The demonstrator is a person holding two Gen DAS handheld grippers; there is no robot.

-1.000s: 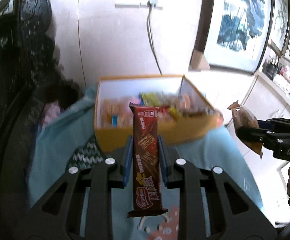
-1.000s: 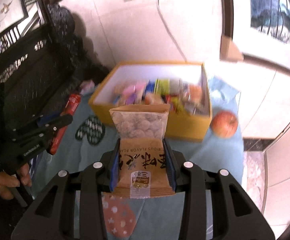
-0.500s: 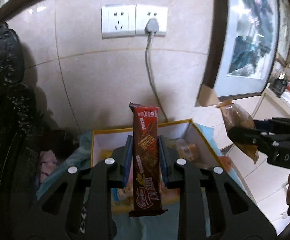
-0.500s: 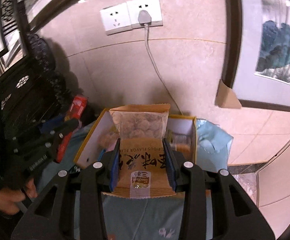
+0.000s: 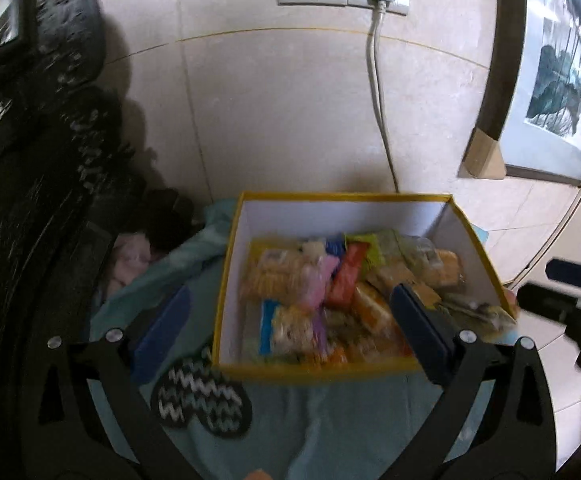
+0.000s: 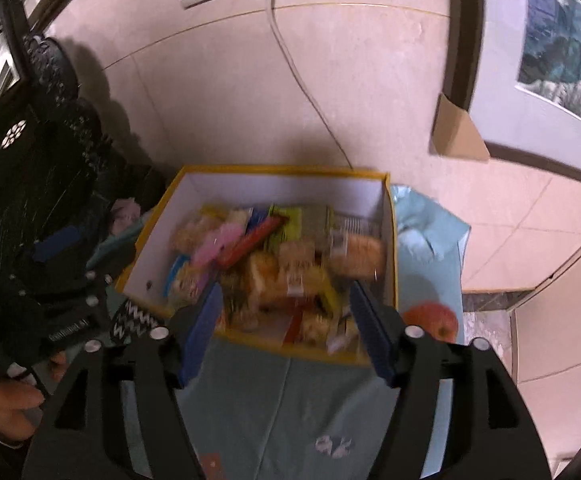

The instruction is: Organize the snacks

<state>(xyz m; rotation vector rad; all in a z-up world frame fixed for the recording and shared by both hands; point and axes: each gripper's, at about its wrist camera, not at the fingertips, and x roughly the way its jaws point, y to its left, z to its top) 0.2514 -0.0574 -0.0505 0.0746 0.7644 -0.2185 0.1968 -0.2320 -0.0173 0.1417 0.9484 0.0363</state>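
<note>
Teal cloth (image 6: 330,400): spread beneath yellow box (image 5: 314,368), covered table.
Yellow box: stood open-topped on cloth, near tiled wall.
Snacks (image 5: 330,292): mixed packets heaped inside box, nearly filling floor; blurred, brands unreadable.
Left gripper (image 5: 286,328): jaws wide apart, nothing between, poised at box's near edge.
Right gripper (image 6: 286,320): jaws apart, nothing held, over box's near edge.
Apple (image 6: 430,320): on cloth just right of box.
Progress judged late: most snacks boxed; no loose packet visible outside the box.

black claws (image 5: 290,328) (image 6: 286,320) with blue pads (image 5: 162,330), silver screws (image 6: 412,332), white lettering
</note>
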